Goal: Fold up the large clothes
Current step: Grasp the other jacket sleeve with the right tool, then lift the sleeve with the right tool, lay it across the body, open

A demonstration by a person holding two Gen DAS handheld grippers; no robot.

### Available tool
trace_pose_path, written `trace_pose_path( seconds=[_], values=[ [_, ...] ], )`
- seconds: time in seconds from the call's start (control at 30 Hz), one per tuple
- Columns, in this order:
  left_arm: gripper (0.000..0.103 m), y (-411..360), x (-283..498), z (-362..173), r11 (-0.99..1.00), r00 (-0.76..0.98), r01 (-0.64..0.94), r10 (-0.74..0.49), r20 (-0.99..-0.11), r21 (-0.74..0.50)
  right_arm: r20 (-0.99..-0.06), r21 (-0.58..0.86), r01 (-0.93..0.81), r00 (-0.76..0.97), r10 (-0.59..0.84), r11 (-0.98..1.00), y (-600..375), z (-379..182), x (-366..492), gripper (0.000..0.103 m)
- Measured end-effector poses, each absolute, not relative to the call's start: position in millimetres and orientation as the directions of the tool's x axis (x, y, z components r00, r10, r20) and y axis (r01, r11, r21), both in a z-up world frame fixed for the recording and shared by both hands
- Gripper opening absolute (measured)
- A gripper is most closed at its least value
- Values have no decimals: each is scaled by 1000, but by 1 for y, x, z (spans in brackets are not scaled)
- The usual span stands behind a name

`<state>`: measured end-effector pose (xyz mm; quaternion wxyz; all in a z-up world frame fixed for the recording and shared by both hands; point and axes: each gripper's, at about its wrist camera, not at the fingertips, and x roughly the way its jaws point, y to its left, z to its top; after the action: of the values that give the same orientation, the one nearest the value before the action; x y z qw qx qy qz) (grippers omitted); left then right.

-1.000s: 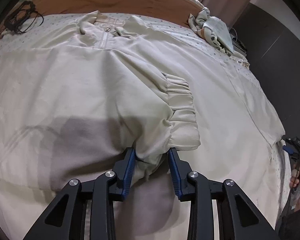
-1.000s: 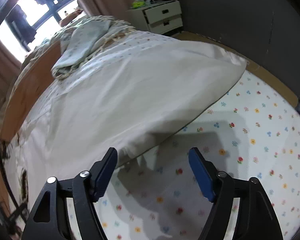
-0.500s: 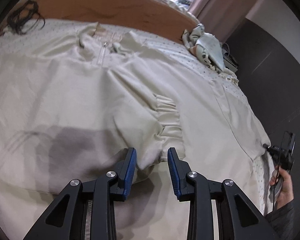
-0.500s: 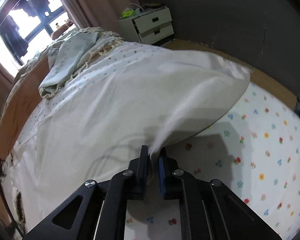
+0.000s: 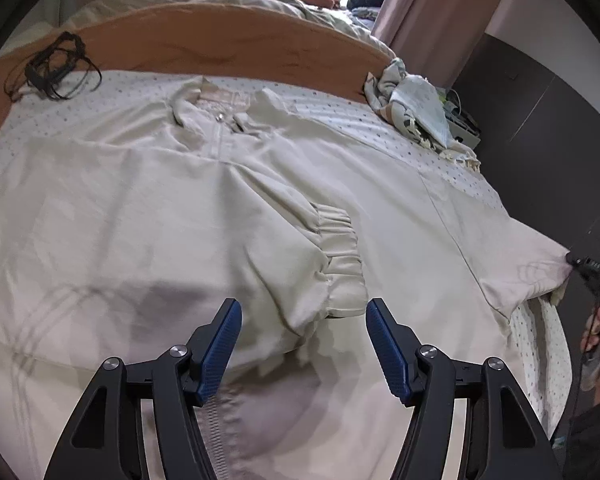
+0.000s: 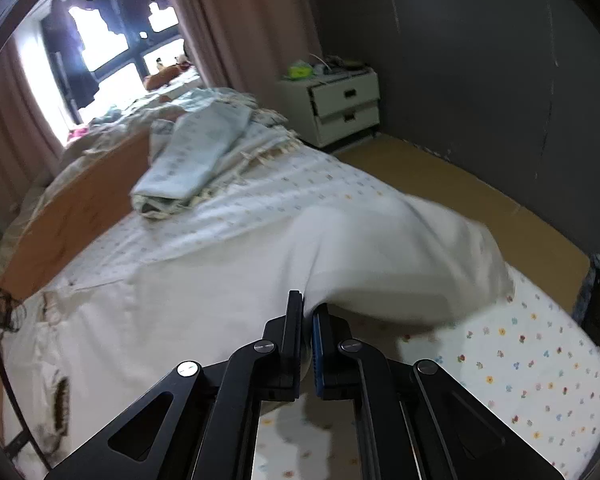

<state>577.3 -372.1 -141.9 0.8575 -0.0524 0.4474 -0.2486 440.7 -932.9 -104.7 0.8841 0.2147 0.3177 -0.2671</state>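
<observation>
garment [image 5: 180, 220]: cream jacket flat on bed, collar at frame top | left hand-held gripper [image 5: 304, 344]: opening, cuffed sleeve lies between, unpinched | right hand-held gripper [image 6: 307, 312]: clamped on side edge, lower centre, nearer

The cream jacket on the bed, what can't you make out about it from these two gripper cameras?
- Left wrist view: the near hem of the jacket is cut off by the bottom edge and covered by the left gripper, whose jaws are opening with the cuff loose between them.
- Right wrist view: the lifted jacket edge is blurred, and the right gripper hides how much cloth it pinches.
- Left wrist view: the black cable near the headboard is too small to identify.
</observation>
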Motion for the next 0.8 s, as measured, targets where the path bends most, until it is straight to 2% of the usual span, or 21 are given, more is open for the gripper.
trace_pose_path(
  seconds=[0.27,0.8],
  values=[
    [66,-352,570,-130,861,494,382,-496,-714,-334,-640,208,514,715,-281,832,-880,-59,456,5],
    [66,-296,573,-102,827,521,318,-561,-643,-464,-609,217,237,791,-58,947,-735,-6,514,5]
  ],
)
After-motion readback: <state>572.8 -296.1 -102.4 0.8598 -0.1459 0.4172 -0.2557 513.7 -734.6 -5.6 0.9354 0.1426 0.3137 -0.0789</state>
